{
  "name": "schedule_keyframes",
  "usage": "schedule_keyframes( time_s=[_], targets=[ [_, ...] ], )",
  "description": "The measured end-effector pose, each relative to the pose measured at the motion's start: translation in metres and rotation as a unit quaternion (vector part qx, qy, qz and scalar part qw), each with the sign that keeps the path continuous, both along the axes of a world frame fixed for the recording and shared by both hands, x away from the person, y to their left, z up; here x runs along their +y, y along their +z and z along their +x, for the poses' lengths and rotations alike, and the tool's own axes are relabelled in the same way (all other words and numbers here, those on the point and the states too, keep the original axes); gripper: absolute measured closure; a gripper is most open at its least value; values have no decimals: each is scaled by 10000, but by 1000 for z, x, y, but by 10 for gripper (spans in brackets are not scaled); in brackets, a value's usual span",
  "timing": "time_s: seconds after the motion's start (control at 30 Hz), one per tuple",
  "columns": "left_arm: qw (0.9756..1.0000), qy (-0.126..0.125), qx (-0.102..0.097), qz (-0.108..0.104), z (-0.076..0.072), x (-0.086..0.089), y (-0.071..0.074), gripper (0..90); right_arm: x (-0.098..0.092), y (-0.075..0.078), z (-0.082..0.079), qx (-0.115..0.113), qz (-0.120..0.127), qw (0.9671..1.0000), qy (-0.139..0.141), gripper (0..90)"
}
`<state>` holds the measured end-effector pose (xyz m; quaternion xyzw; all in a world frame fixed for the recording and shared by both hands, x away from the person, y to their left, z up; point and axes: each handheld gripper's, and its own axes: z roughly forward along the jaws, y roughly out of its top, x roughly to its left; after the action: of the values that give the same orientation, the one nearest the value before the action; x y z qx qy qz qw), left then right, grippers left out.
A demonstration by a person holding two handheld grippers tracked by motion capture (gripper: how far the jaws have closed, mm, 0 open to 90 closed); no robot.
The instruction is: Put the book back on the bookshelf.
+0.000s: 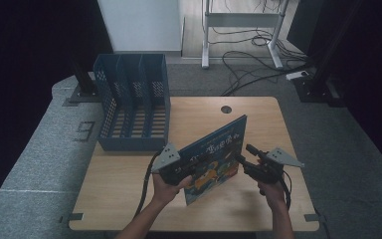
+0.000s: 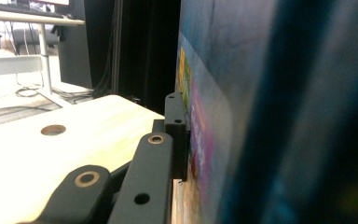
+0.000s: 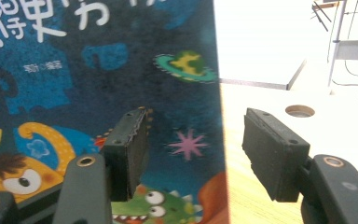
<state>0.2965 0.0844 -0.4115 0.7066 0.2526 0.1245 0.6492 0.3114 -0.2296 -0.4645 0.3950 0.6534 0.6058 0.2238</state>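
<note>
Book (image 1: 214, 159) apparently clamped in left claw (image 1: 191, 167)

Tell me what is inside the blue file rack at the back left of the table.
The blue file rack shows three upright slots, and their slatted floors appear bare. Its front wall hides the lowest front part of each slot, so something small lying there could not be seen.

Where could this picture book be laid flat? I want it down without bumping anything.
Bare tabletop lies right of the blue file rack, around the cable hole, and along the near left edge. It is crowded mid-table, where the book stands between both hand-held grippers.
</note>
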Motion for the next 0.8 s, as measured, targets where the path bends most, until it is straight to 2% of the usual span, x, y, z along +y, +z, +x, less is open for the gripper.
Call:
schedule_keyframes(
  time_s=[0.13,0.5,0.8],
  targets=[
    [9997,128,88,-162,1,9,2,823,-4,-1,1,40,85,9999,-48,395],
    [9998,198,-13,-2,-6,18,10,822,-5,-2,1,76,69,9999,-36,402],
    [9993,339,110,-139,-5,30,16,821,-5,-3,2,156,37,9998,-100,406]
  ],
)
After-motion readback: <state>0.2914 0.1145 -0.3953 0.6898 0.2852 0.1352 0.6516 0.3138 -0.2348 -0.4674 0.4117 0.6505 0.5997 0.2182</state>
